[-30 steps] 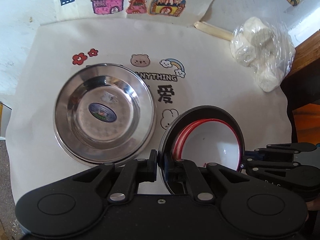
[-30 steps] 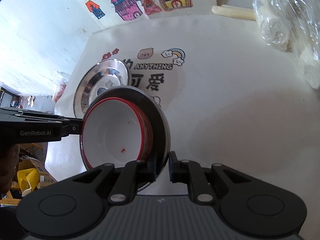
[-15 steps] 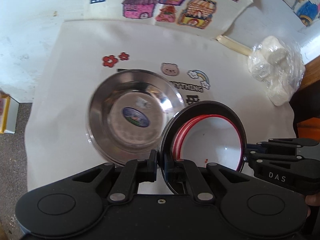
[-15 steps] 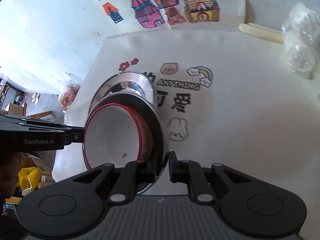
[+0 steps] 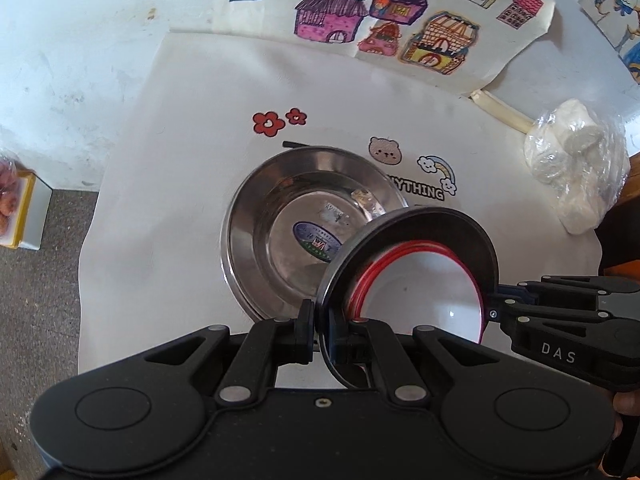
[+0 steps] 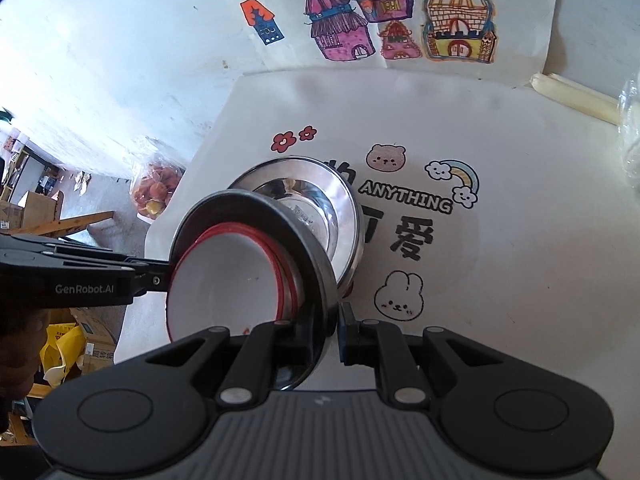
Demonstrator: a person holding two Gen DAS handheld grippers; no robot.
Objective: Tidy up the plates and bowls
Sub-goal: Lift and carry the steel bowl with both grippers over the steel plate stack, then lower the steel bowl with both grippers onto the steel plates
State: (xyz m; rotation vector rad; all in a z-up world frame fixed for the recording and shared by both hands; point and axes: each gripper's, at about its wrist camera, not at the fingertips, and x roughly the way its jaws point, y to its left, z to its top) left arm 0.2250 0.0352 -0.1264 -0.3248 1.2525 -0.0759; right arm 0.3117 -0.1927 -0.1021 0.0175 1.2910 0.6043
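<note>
Both grippers, left gripper (image 5: 318,330) and right gripper (image 6: 335,330), clamp my red-rimmed bowl stack (image 5: 416,276); next I lower it level into the steel plate (image 5: 272,216).

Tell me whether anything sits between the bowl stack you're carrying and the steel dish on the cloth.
Nothing visible does. The bowl stack, held at opposite rims by the left gripper and right gripper, hangs over the near edge of the steel dish, whose inside holds only a label sticker.
</note>
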